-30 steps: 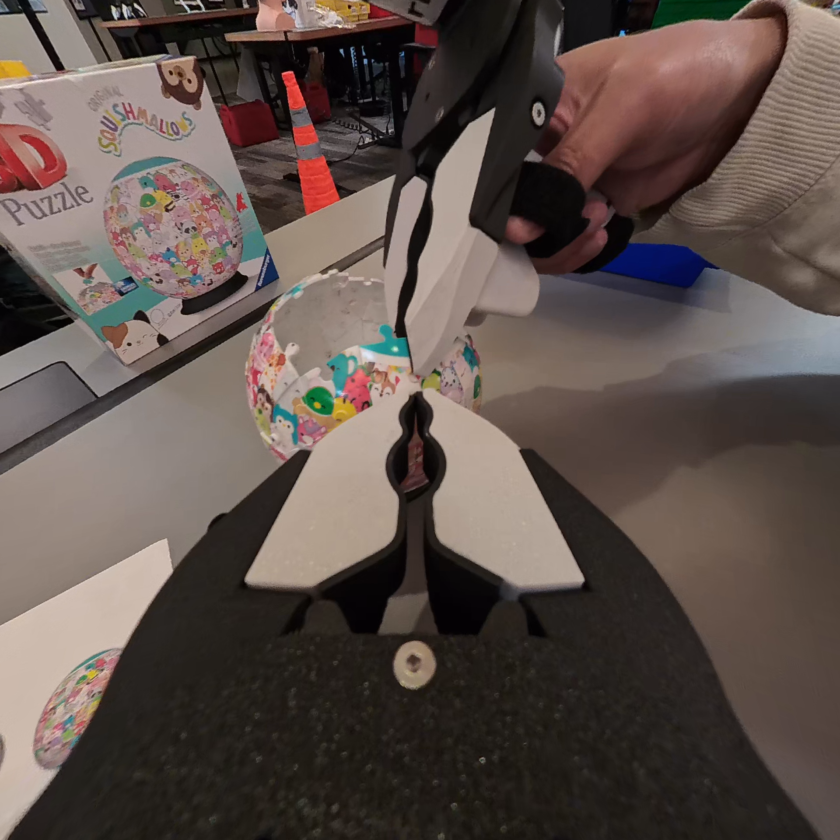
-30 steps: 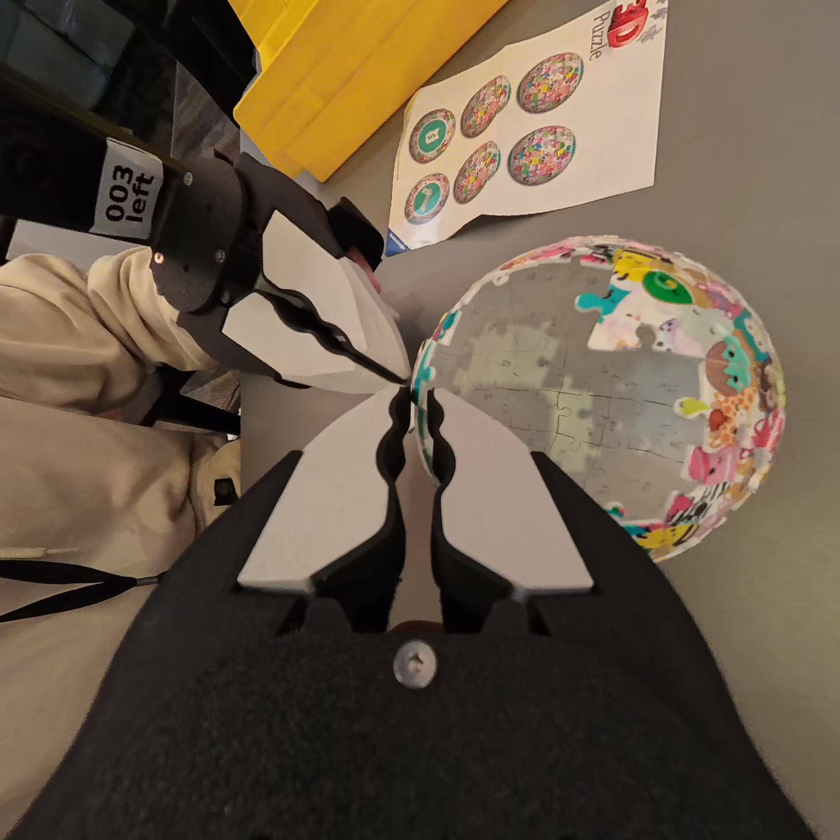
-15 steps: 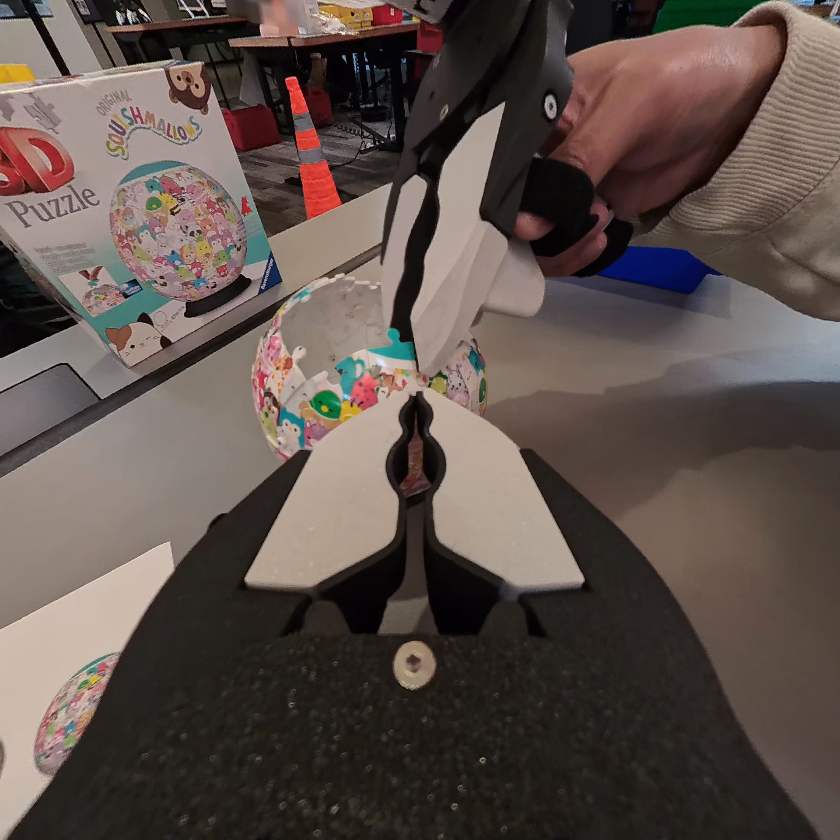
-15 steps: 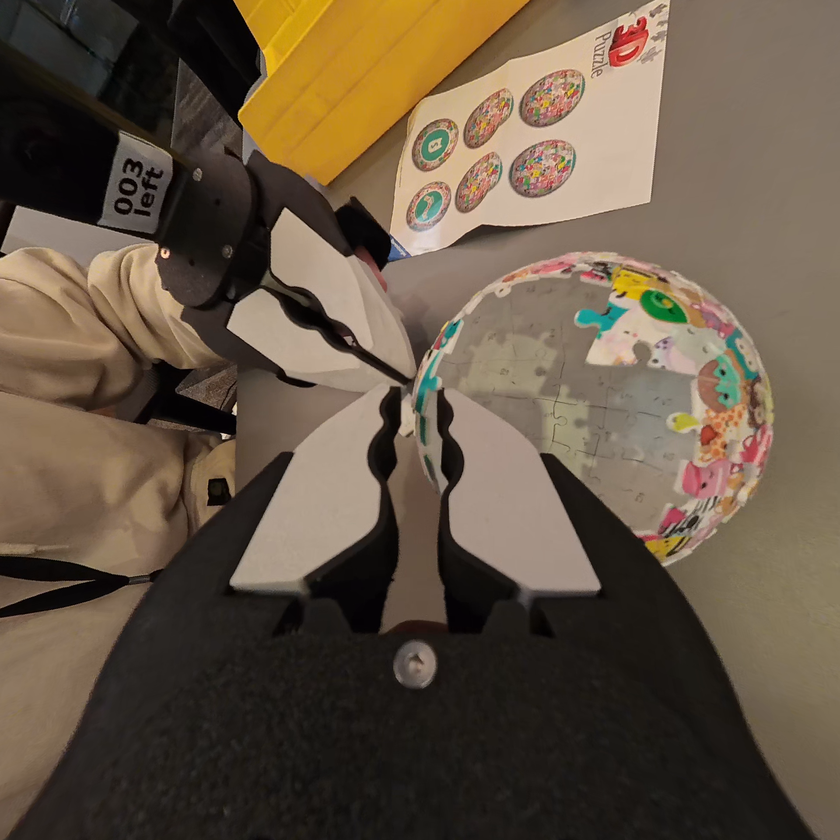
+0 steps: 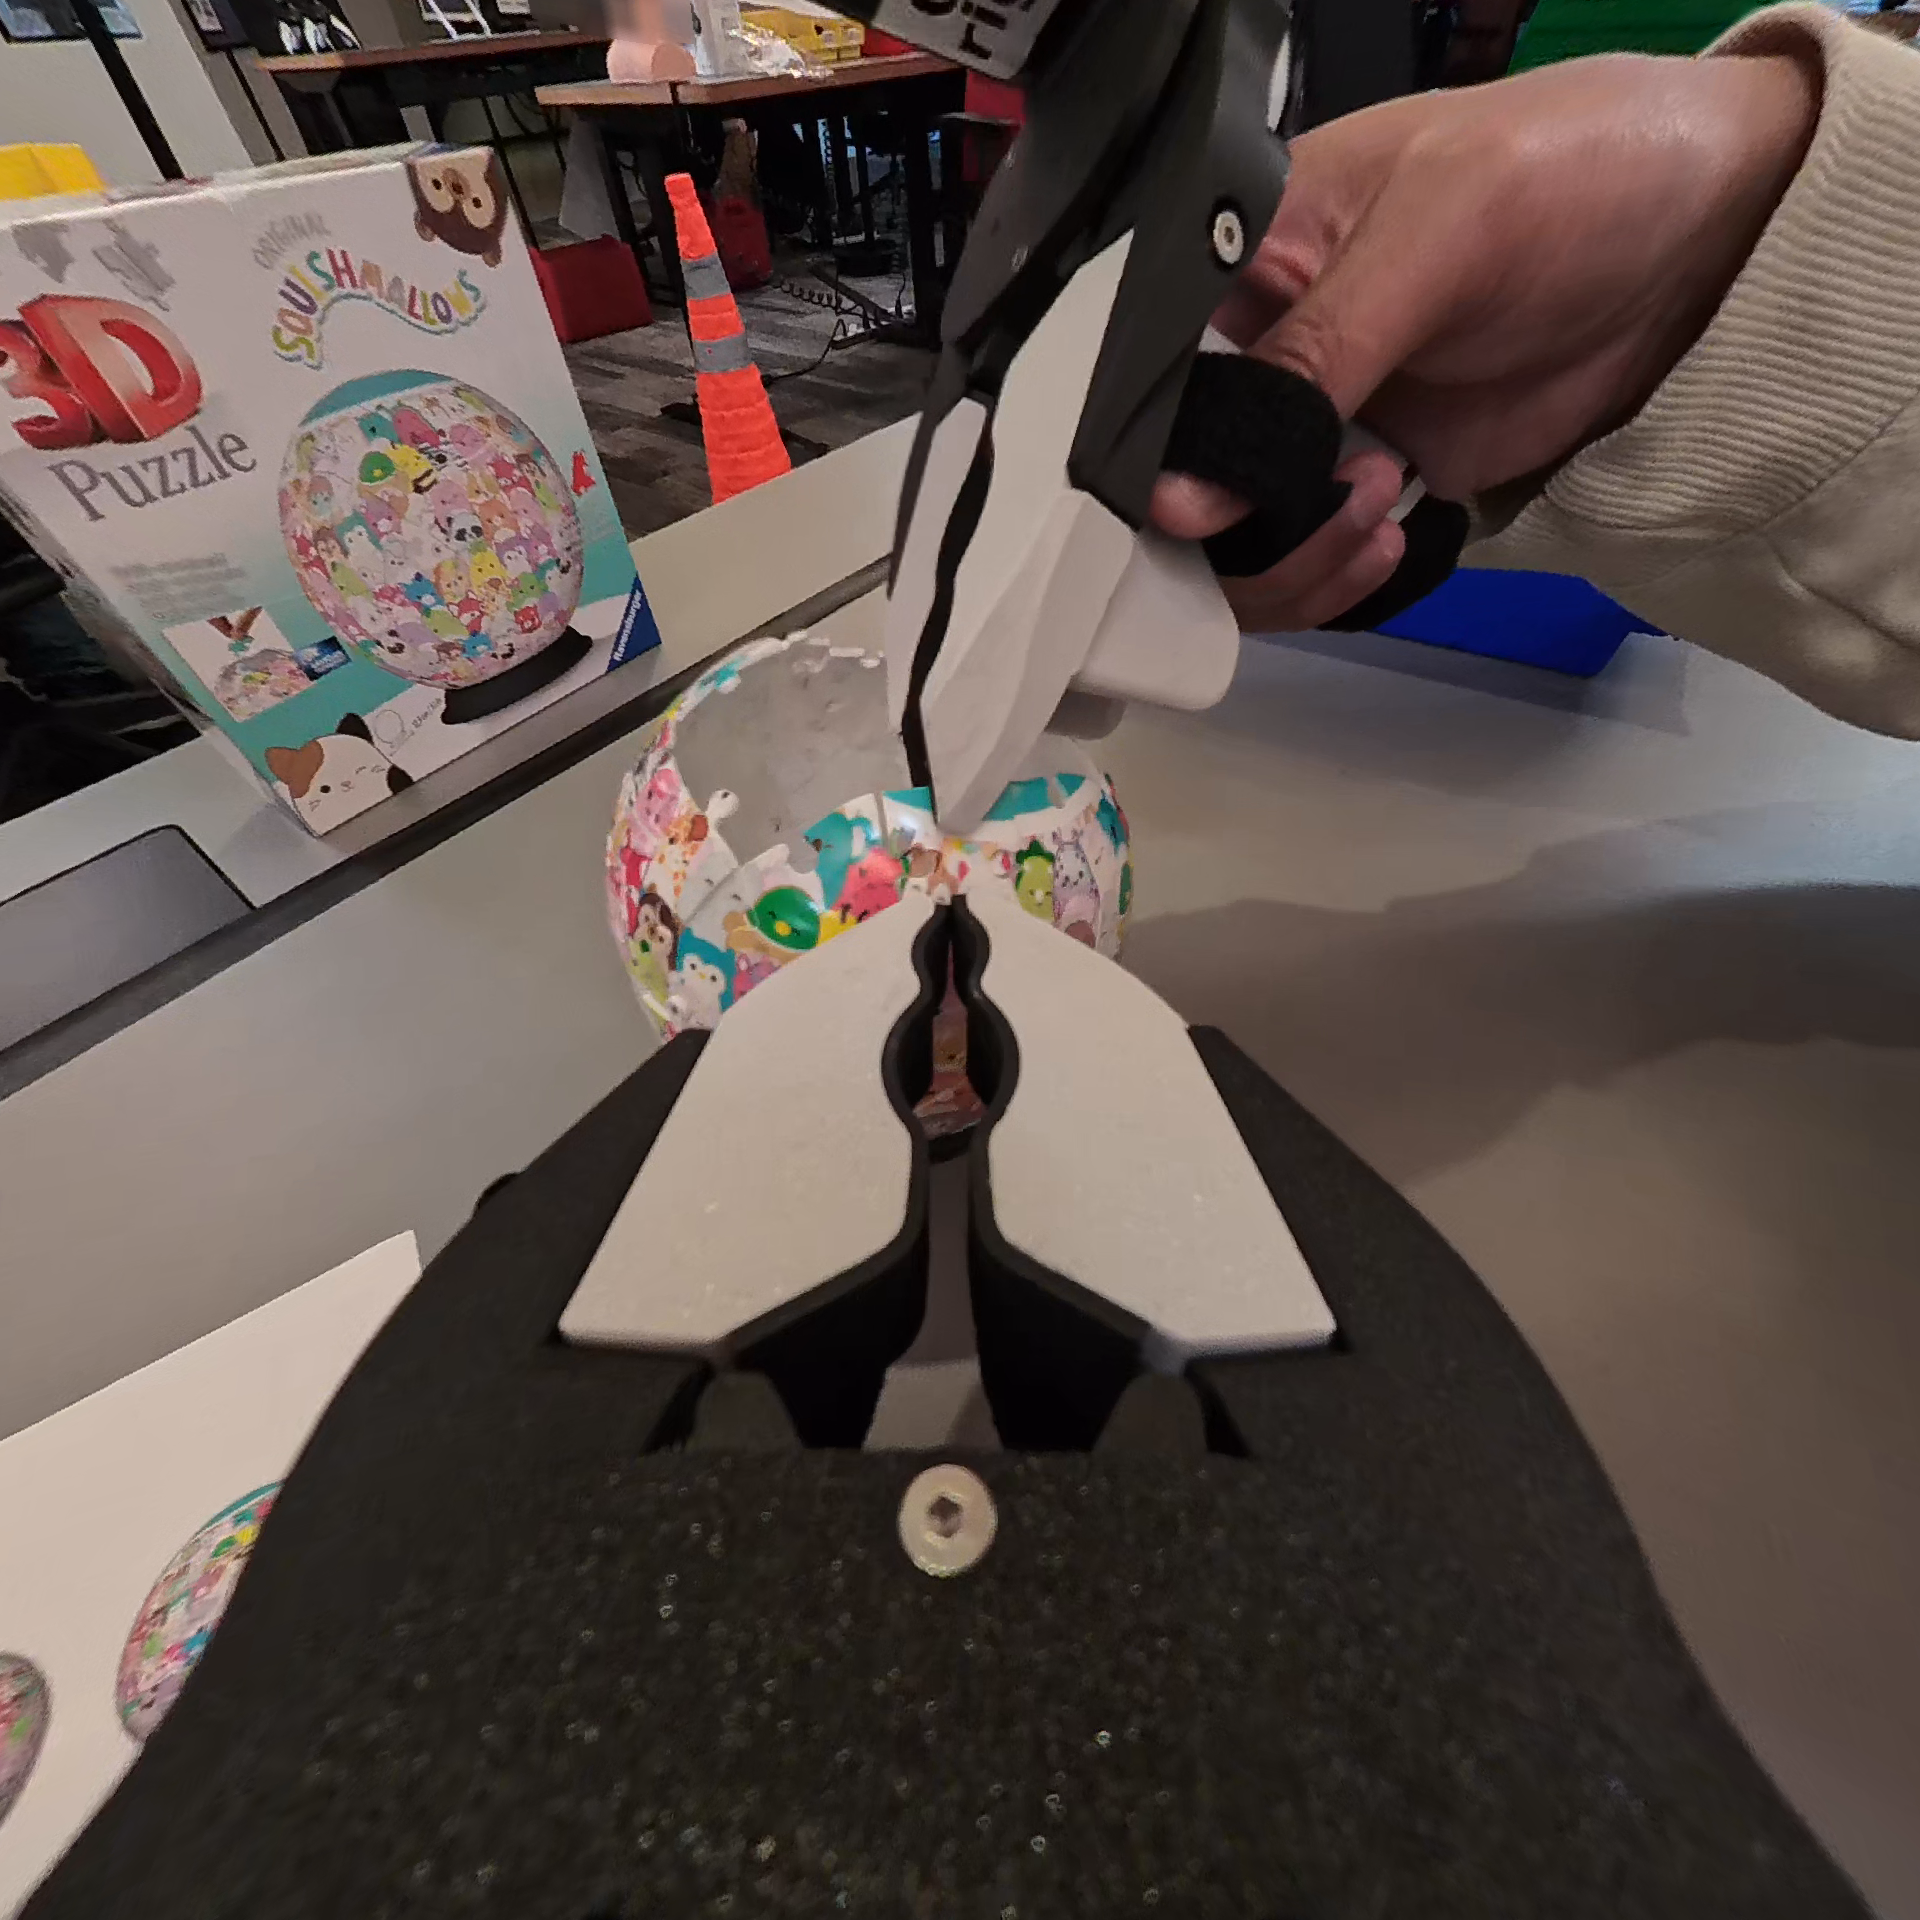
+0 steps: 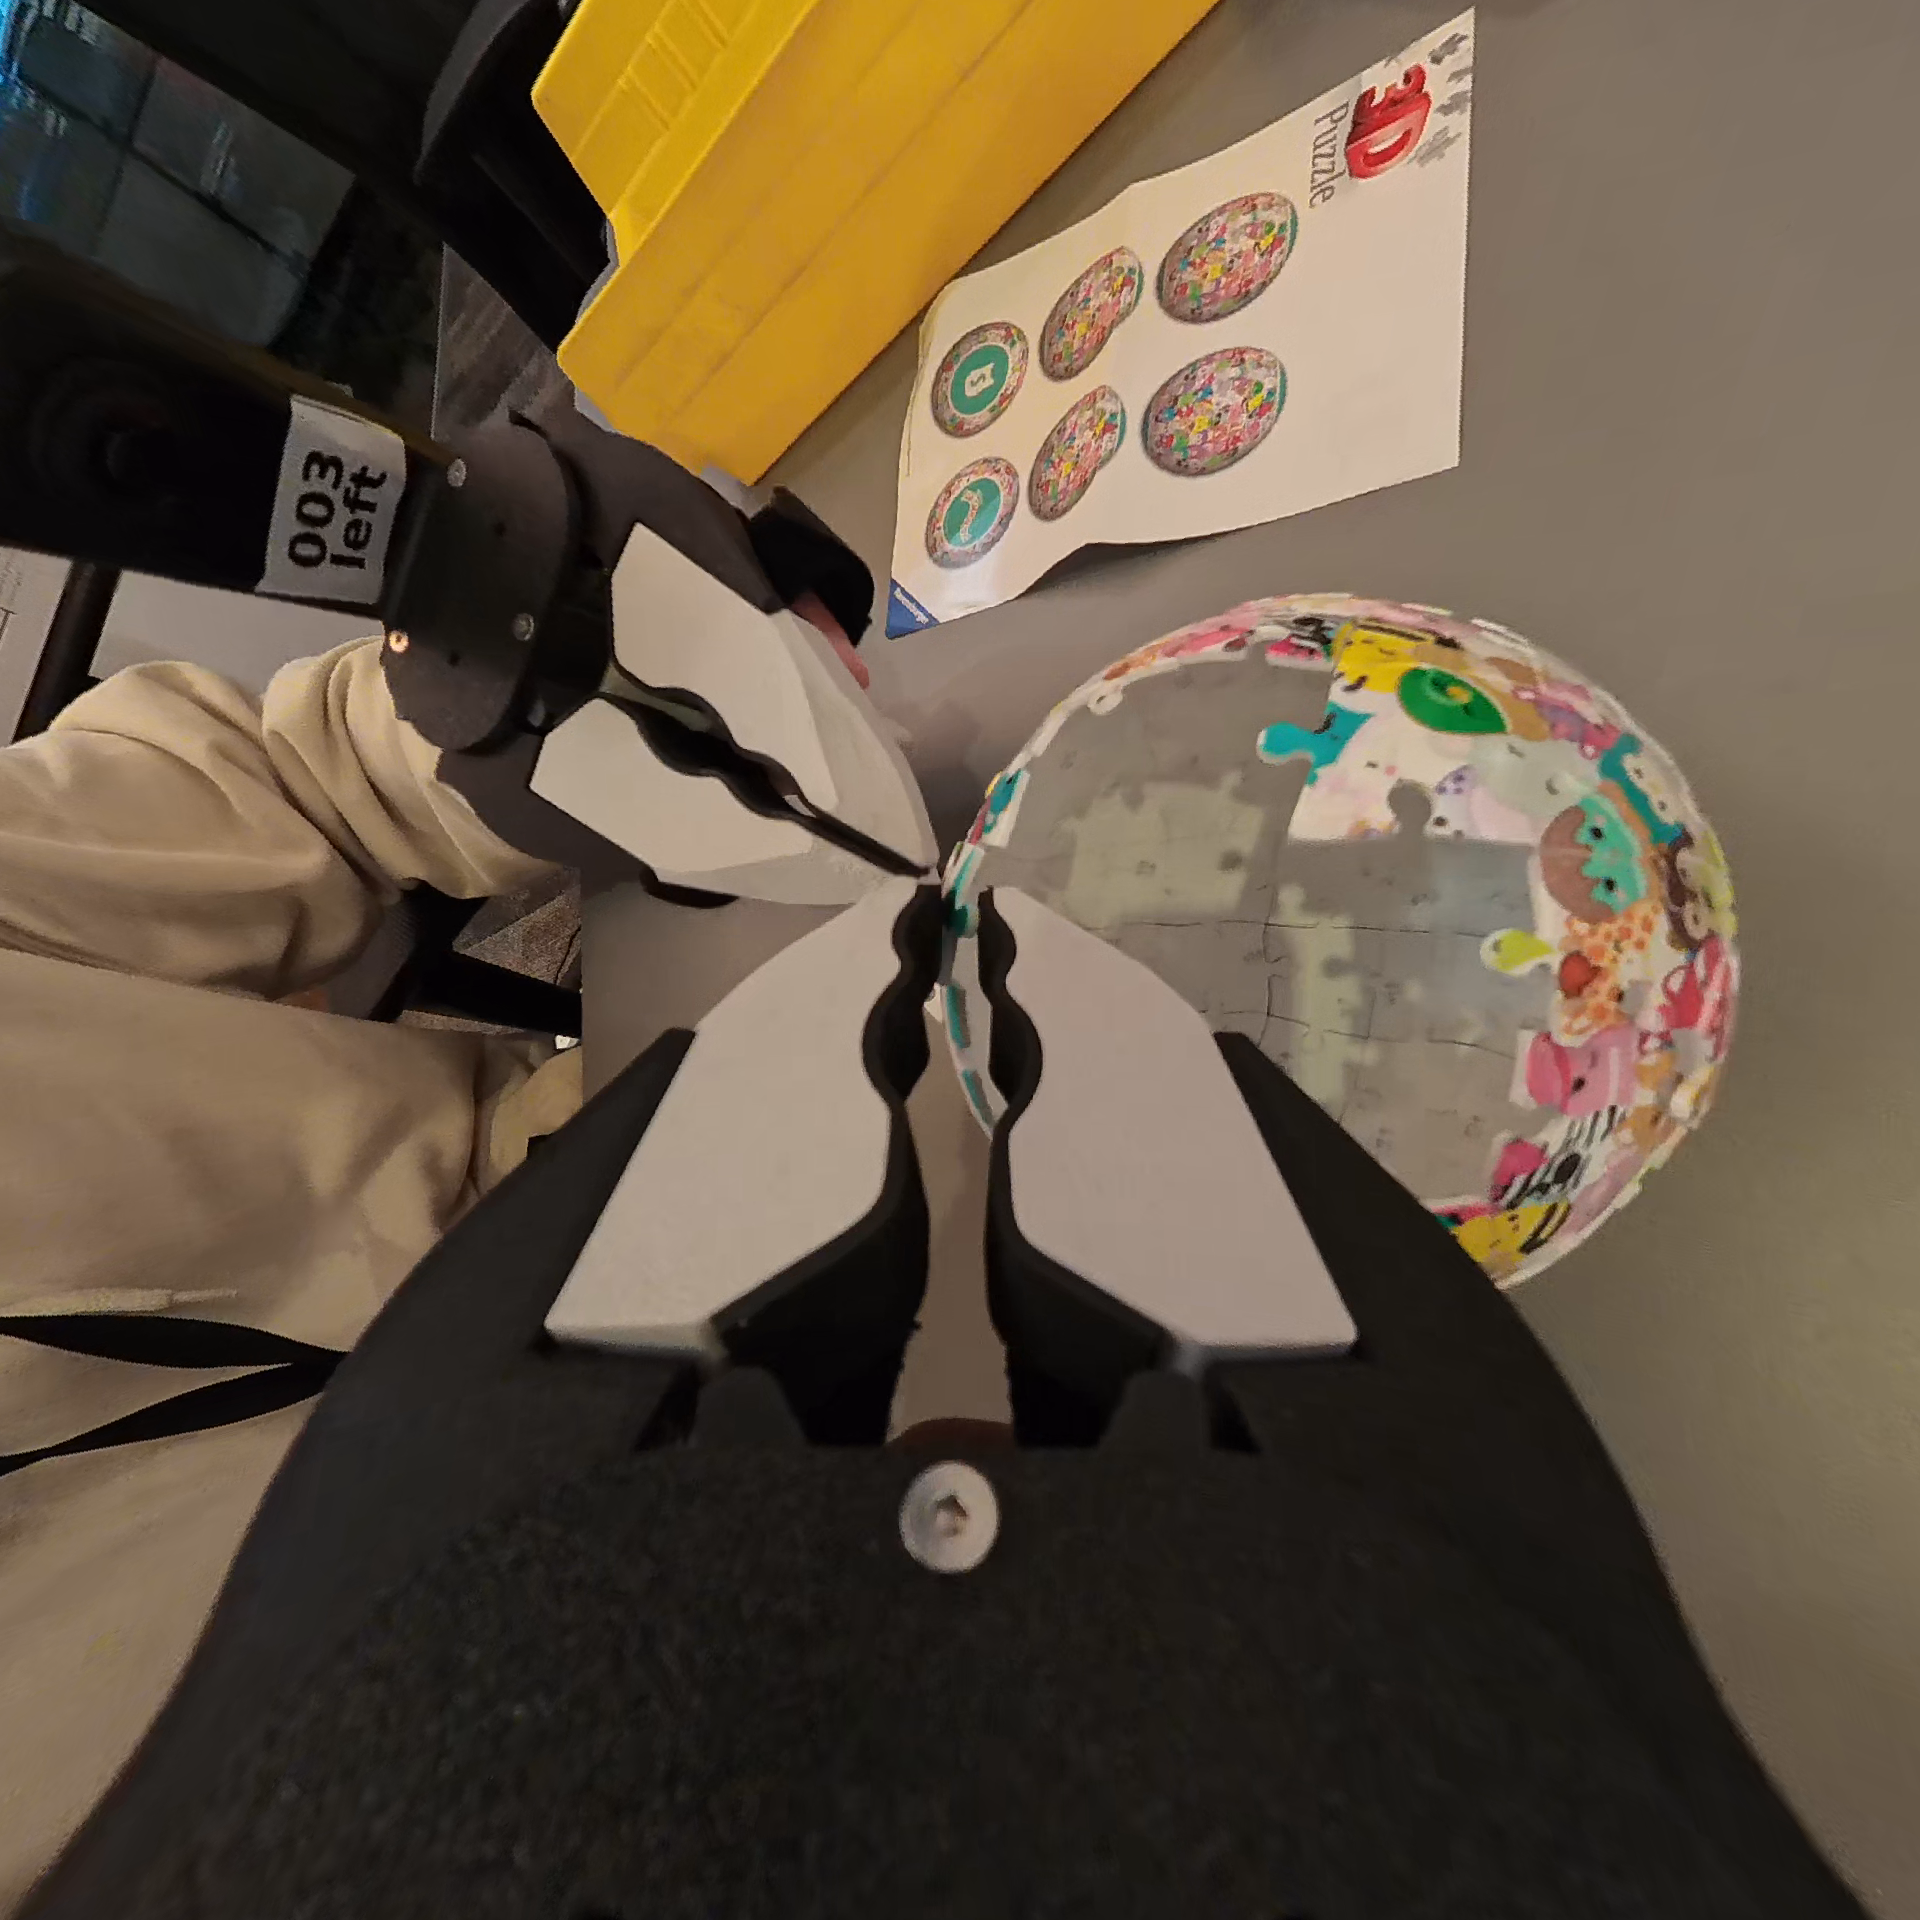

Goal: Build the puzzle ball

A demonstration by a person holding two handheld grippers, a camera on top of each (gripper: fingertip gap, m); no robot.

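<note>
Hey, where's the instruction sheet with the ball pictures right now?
In the right wrist view, the instruction sheet lies flat on the grey table, beyond the puzzle ball and right beside the yellow bin.

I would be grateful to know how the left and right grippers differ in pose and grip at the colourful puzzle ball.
The left gripper reaches in low from the side of the partly built colourful puzzle ball; the right gripper points steeply down onto its rim. The left gripper is shut on a brownish puzzle piece; the right gripper pinches the ball's open rim. Both have white fingers on black bodies, tips nearly touching.
</note>
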